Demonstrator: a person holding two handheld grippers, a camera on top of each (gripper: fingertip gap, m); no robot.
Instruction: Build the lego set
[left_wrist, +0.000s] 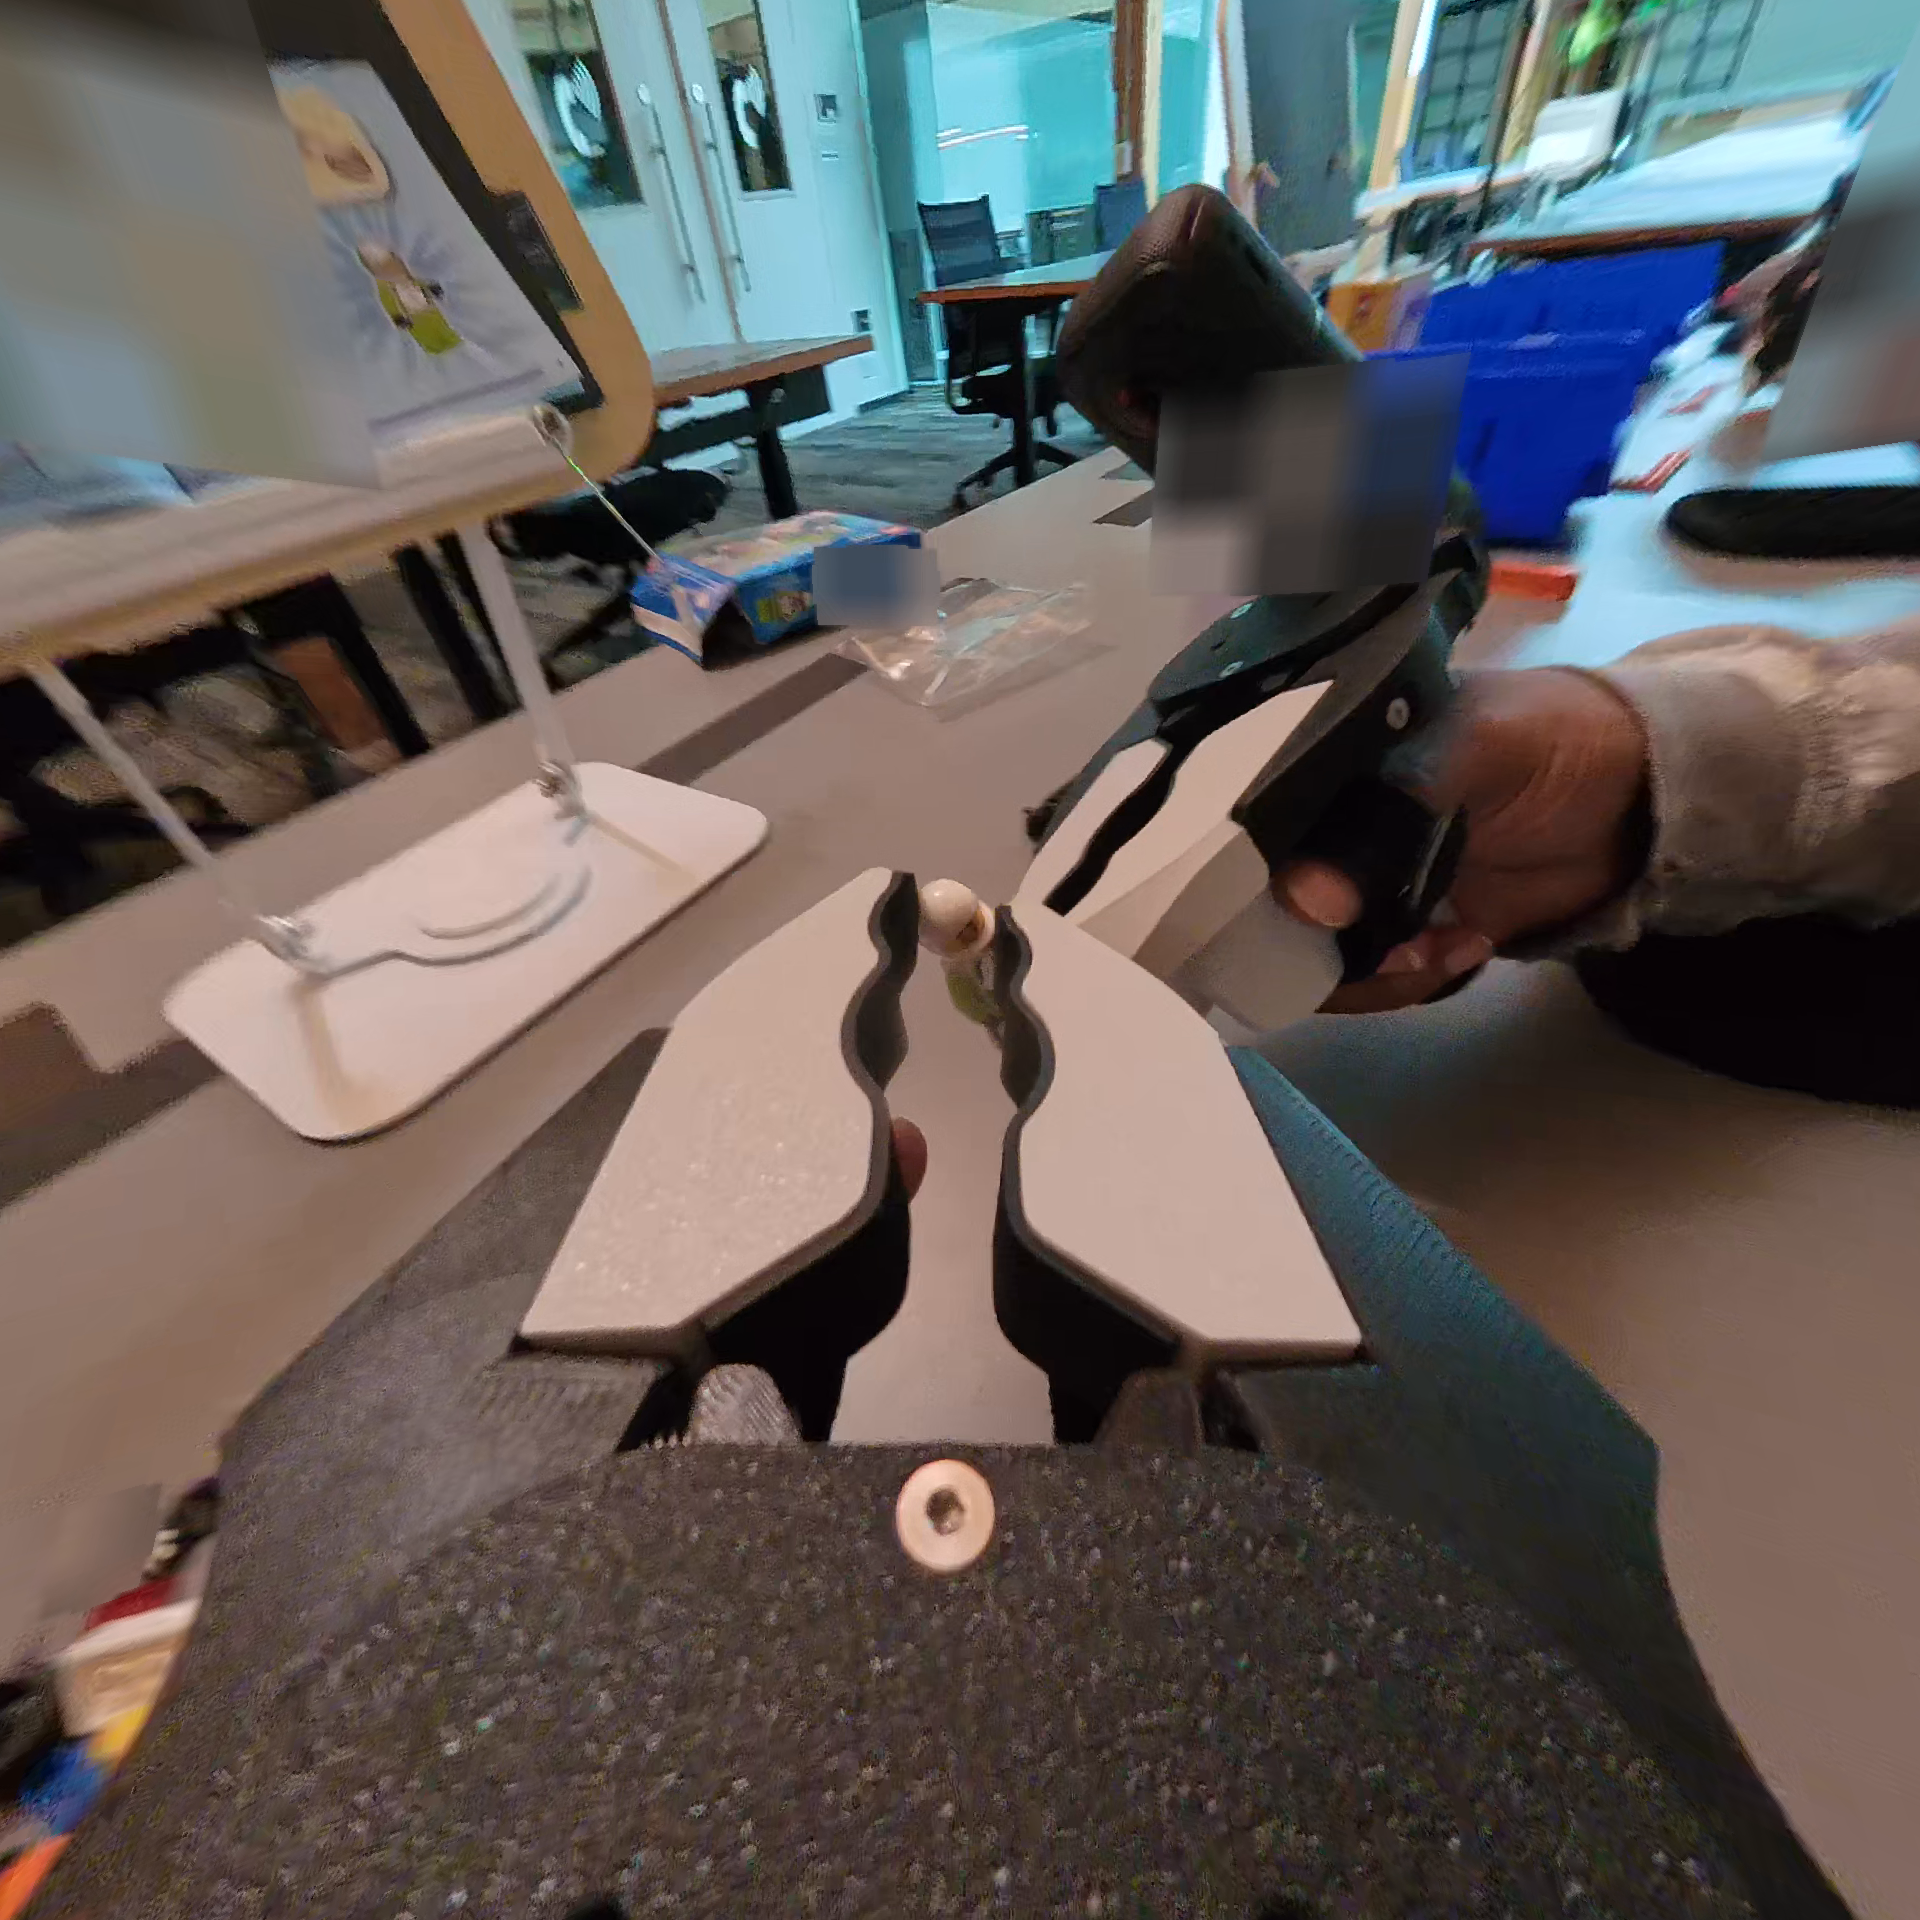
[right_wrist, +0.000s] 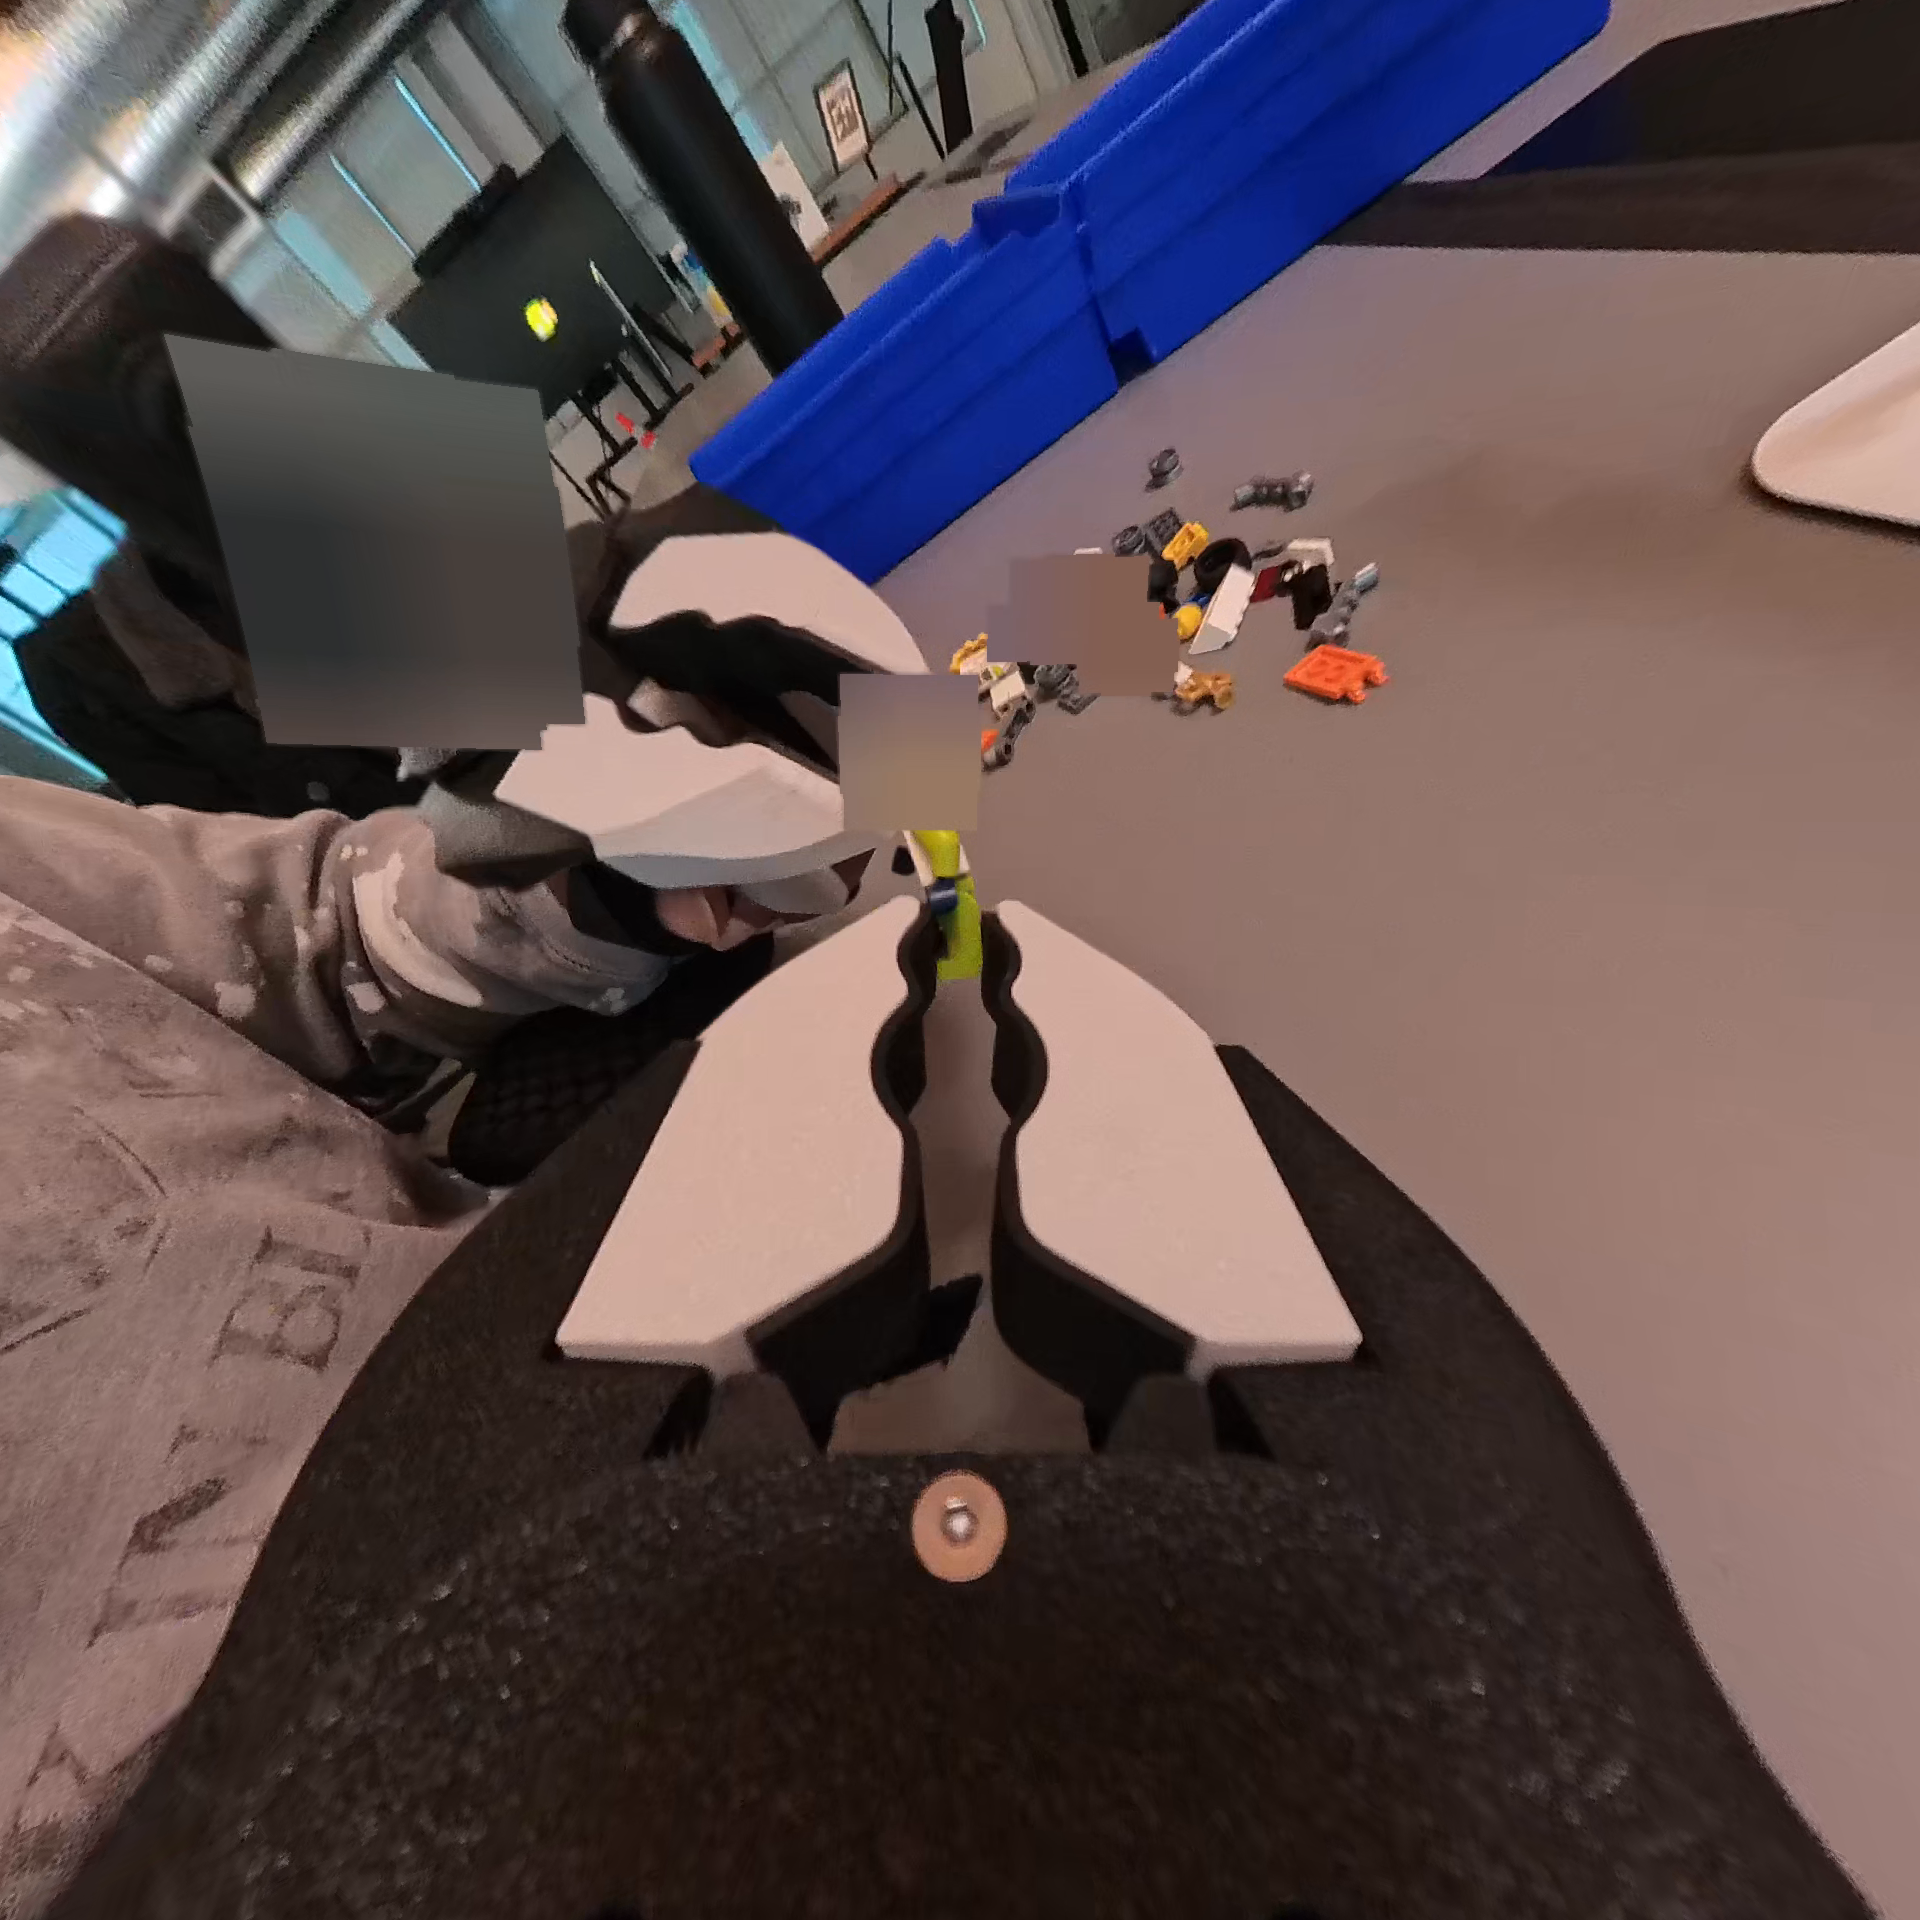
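Note:
A minifigure with a white head and a lime-green body is held above the grey table between both grippers. My left gripper closes its tips around the white head. My right gripper is shut on the lime-green legs; it also shows in the left wrist view, coming in from the right with its tips beside the figure. The left gripper shows in the right wrist view, reaching in from the left. A mosaic patch hides the head in the right wrist view.
A pile of loose bricks with an orange plate lies on the table ahead. Blue bins stand behind it. A white stand holds the instruction booklet. A set box and clear bag lie farther back. Less than 4 cm separates the two grippers' tips.

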